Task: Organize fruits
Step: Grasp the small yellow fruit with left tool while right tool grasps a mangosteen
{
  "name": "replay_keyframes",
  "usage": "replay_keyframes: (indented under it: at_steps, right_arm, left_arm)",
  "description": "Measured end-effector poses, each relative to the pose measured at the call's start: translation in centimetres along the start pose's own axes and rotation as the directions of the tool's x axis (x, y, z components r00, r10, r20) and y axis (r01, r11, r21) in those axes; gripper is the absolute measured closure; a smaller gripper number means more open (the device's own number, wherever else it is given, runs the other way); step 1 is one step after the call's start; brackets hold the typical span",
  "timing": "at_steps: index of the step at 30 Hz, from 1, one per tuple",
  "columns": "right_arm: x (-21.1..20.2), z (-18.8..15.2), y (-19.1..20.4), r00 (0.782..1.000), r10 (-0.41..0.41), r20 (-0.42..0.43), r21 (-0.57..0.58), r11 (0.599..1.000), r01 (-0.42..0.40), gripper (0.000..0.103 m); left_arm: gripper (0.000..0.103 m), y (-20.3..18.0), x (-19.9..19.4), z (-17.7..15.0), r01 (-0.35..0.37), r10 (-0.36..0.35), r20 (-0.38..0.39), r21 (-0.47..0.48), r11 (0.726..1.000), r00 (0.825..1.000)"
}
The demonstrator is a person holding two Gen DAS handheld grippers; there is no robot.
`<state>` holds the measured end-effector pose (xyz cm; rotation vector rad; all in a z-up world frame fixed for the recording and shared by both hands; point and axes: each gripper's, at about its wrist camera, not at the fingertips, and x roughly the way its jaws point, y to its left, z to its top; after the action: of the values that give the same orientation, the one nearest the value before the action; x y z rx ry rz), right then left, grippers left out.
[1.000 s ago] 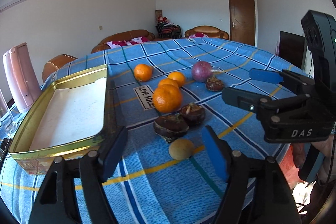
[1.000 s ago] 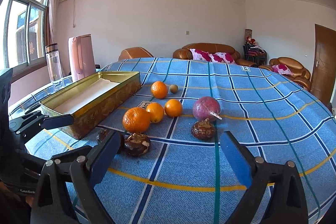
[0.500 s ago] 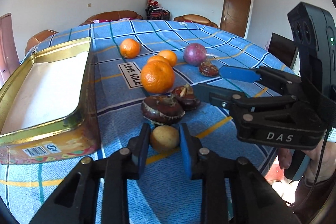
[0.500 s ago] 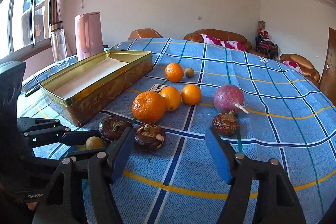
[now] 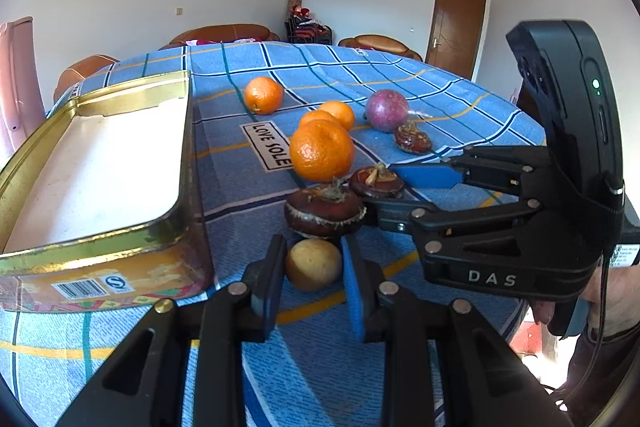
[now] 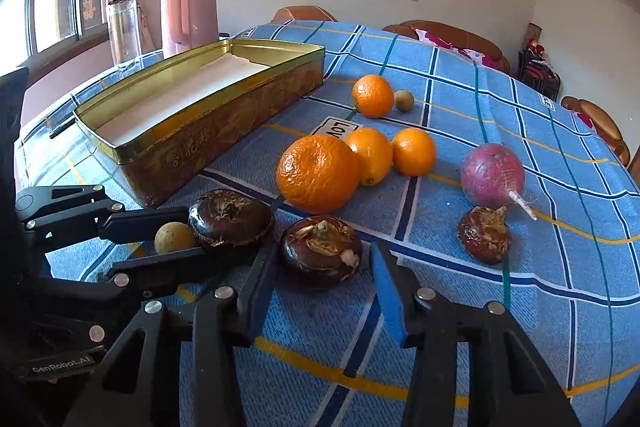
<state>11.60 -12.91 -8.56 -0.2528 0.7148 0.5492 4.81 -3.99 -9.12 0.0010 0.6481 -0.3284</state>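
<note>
The gold tin stands open on the blue checked cloth, white-lined and holding no fruit. All the fruit lies on the cloth beside the tin's long side. Nearest the tin's near corner, the left gripper is closed on a small yellow fruit, both blue pads pressing its sides while it rests on the cloth. Just past that fruit, farther from the tin's corner, sits a dark brown bulb. Next to it lies a second bulb, and the right gripper has its fingers drawn in around this one; in the left wrist view its blue pads flank the bulb, contact looking snug. Beyond these, away from the tin, the big orange leads two smaller oranges, with a purple round fruit and a third bulb farther out. A lone orange and another small yellow fruit lie by the tin's far end.
</note>
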Motion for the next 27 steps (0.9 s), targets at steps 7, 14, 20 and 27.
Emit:
replay_keyframes:
  at_steps: [7,14,20,27]
  right_arm:
    - [-0.9,-0.3,0.2,0.998,-0.007,0.061,-0.011,1.0,0.008,0.059]
    - [-2.0,-0.5,0.1,0.99,0.001,0.141,-0.012,1.0,0.0,0.059]
    - [-2.8,-0.7,-0.1,0.979,0.001,0.205,0.001,1.0,-0.001,0.059]
    - [-3.4,-0.9,0.1,0.966,-0.005,0.259,-0.007,1.0,0.007,0.059]
  left_arm:
    - [0.074,-0.1,-0.7,0.1,-0.007,0.007,0.035,0.009,1.0,0.999]
    - [0.074,-0.2,-1.5,0.3,-0.026,0.024,0.08,0.02,0.999,0.996]
    - [0.074,-0.2,-2.1,0.5,-0.04,0.037,0.113,0.028,0.999,0.993]
    - [0.074,-0.1,-2.9,0.8,-0.067,0.062,0.154,0.033,0.997,0.986]
